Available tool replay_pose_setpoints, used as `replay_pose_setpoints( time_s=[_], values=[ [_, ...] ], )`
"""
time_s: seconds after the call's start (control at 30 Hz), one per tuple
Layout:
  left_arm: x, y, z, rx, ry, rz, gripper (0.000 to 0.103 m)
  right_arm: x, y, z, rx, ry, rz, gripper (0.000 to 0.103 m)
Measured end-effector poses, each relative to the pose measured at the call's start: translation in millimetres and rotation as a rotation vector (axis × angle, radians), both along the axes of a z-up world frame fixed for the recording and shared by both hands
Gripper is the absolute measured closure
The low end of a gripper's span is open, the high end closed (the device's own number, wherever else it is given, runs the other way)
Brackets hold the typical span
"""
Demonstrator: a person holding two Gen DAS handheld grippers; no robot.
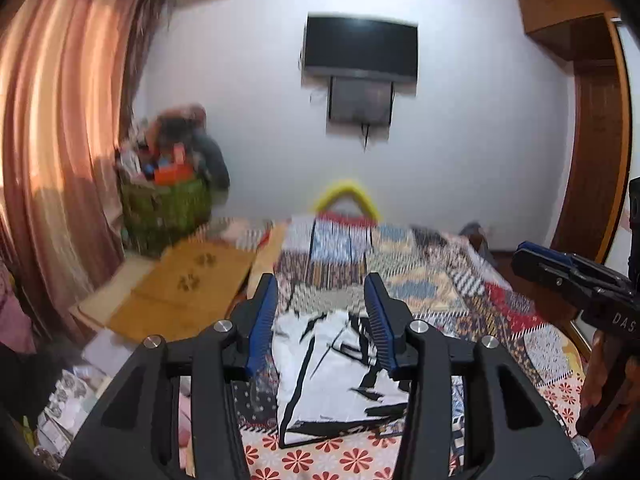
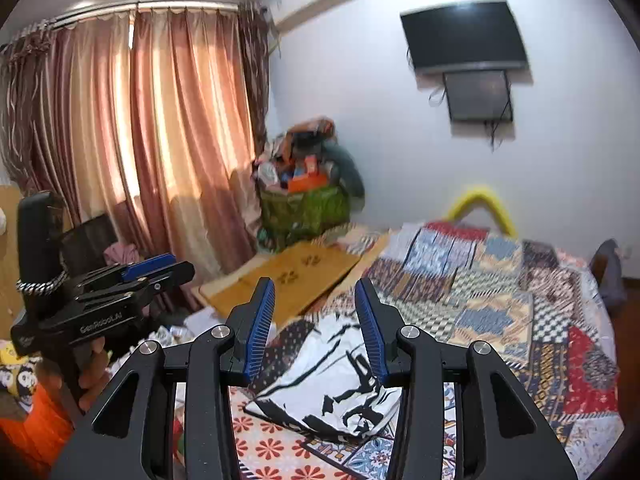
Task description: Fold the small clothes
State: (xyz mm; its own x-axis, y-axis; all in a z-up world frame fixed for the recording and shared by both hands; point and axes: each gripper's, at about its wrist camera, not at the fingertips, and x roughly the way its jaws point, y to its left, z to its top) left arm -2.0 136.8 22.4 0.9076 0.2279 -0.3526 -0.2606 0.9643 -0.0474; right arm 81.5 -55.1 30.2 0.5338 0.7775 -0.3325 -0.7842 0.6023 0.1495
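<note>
A small white garment with black markings (image 1: 336,376) lies folded flat on the patchwork bedspread (image 1: 420,280), below and between my left gripper's fingers. My left gripper (image 1: 322,280) is open and empty above it. The garment also shows in the right wrist view (image 2: 328,376), under my right gripper (image 2: 316,286), which is open and empty. My right gripper shows at the right edge of the left wrist view (image 1: 532,256). My left gripper shows at the left of the right wrist view (image 2: 176,266).
A brown cardboard sheet with paw prints (image 2: 288,280) lies at the bed's left edge. A green basket heaped with things (image 2: 304,200) stands by the curtains (image 2: 132,128). A TV (image 2: 464,36) hangs on the wall. Loose clutter lies at the left of the bed (image 1: 72,392).
</note>
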Motion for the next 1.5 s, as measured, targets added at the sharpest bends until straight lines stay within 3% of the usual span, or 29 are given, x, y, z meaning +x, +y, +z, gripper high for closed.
replay_pose_setpoints(
  time_s=[0.13, 0.2, 0.3, 0.4, 0.5, 1.5],
  values=[
    [-25, -20, 4, 0.056, -0.072, 0.037, 0.039, -29, -6, 2, 0.013, -0.069, -0.042, 0.065],
    [-29, -23, 1, 0.057, -0.081, 0.036, 0.022, -38, -6, -2, 0.010, -0.080, -0.067, 0.049],
    [-34, -28, -5, 0.061, -0.078, 0.039, 0.013, -43, -7, -7, 0.006, -0.098, -0.112, 0.025],
    [-36, -27, -11, 0.056, -0.075, 0.047, 0.003, -47, -8, -10, -0.010, -0.120, -0.163, 0.014],
    [-39, -27, -14, 0.039, -0.077, 0.041, 0.001, -49, -8, -11, -0.030, -0.138, -0.192, 0.002],
    [-45, -29, -22, 0.016, -0.077, 0.028, 0.000, -58, -14, -17, -0.041, -0.106, -0.226, 0.001]
  ],
)
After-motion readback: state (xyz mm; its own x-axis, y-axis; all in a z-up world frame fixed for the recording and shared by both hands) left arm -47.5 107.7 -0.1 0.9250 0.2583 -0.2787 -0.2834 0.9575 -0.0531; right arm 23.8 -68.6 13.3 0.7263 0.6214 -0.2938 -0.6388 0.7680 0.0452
